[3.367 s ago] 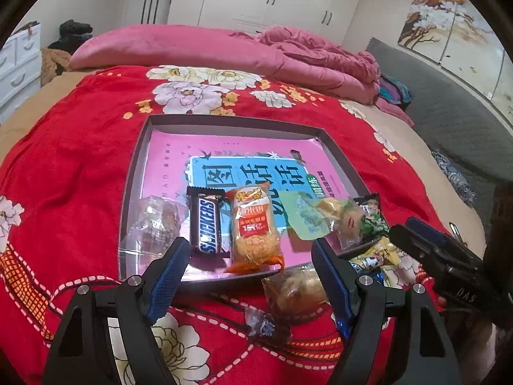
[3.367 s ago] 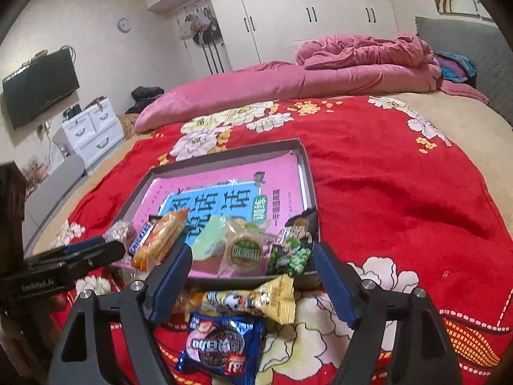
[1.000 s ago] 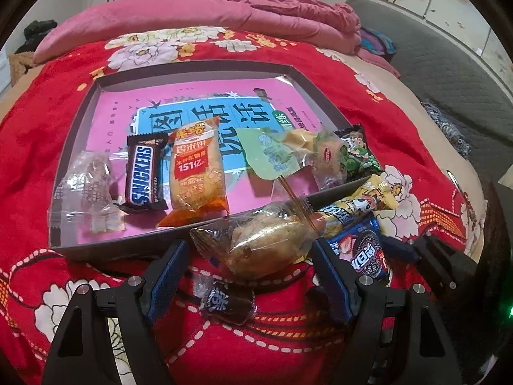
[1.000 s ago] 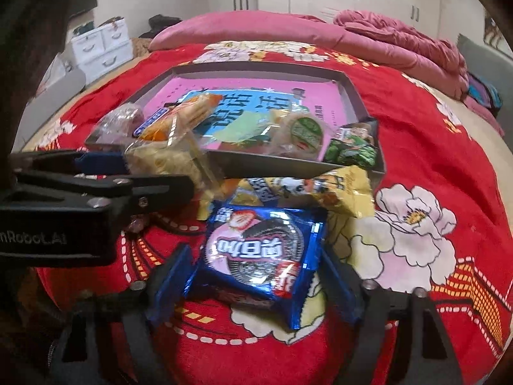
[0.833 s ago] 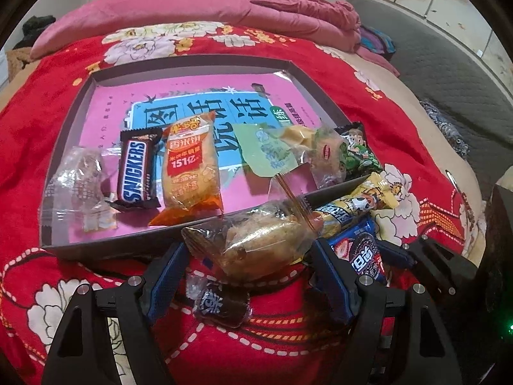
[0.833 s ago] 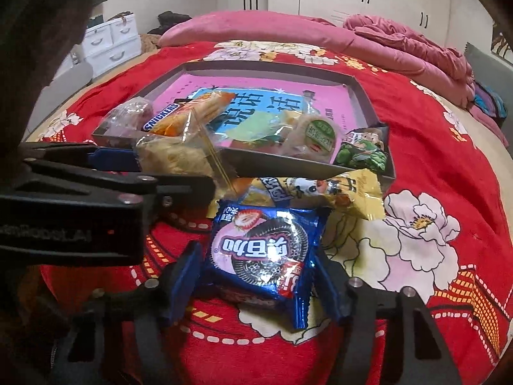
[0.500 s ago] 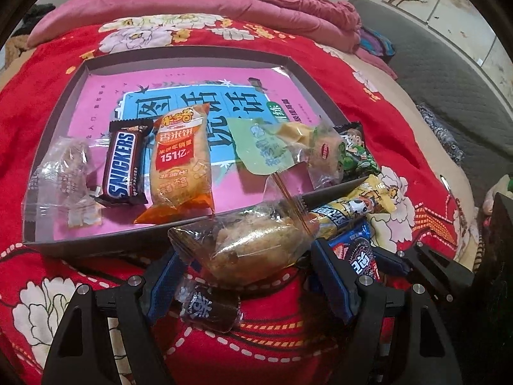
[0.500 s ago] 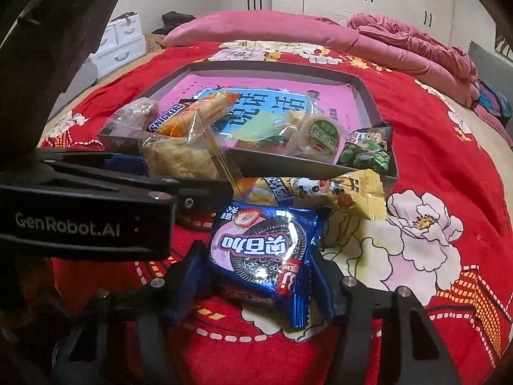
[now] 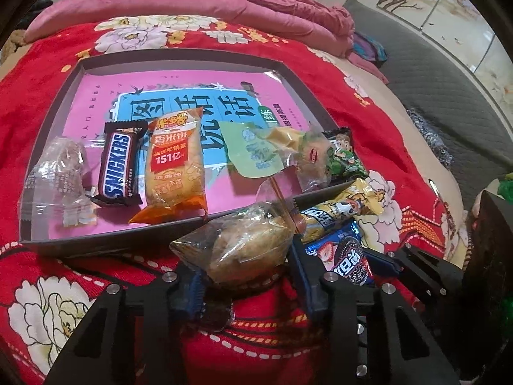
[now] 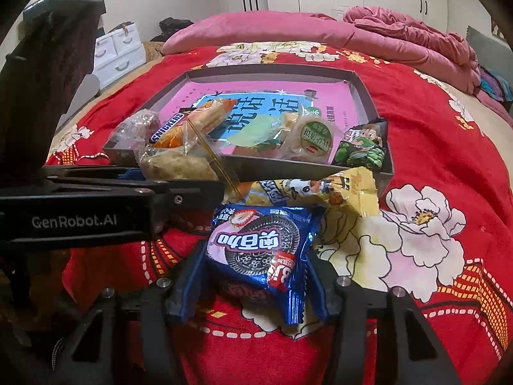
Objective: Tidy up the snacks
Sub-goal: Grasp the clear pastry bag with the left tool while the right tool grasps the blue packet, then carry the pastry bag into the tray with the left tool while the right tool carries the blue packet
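Note:
My left gripper is shut on a clear-wrapped pastry, held just in front of the grey tray's near wall; it also shows in the right wrist view. My right gripper is shut on a blue Oreo packet, seen in the left wrist view too. In the tray lie a Snickers bar, an orange rice cracker pack, a clear bag, a green pouch, a round cake and a green pea pack.
A yellow snack bar lies on the red floral blanket just outside the tray. A small dark candy lies under my left gripper. Pink bedding is behind; white drawers stand at left.
Both grippers have narrowed and closed, the left on the pastry and the right on the Oreo packet. The pastry has risen slightly toward the tray edge.

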The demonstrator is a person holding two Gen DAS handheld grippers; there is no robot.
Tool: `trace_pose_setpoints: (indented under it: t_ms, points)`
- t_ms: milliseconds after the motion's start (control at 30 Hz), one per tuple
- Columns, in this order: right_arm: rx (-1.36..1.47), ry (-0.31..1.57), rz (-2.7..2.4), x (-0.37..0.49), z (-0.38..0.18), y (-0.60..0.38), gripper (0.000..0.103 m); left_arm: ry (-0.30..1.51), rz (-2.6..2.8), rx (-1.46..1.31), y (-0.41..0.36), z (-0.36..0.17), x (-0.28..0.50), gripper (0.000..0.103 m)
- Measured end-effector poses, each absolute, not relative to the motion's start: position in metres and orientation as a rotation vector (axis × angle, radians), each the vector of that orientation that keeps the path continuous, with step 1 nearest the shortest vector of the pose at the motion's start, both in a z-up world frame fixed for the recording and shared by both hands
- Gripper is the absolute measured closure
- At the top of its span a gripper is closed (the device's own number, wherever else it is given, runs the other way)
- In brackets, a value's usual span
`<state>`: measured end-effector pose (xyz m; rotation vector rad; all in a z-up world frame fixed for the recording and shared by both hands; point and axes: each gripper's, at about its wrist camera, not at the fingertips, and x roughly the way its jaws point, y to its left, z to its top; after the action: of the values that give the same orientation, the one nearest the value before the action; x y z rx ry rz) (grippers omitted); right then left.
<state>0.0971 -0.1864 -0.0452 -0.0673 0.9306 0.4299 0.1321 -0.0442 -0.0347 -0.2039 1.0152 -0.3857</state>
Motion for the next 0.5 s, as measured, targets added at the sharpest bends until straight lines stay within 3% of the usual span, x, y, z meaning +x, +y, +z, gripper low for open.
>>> trace_pose_setpoints:
  t_ms: [500]
  points:
    - [0.022,0.885,0.477,0.095,-0.027,-0.195,0.048,0.933,-0.367,-0.336,-0.006,-0.011,0.123,0.06]
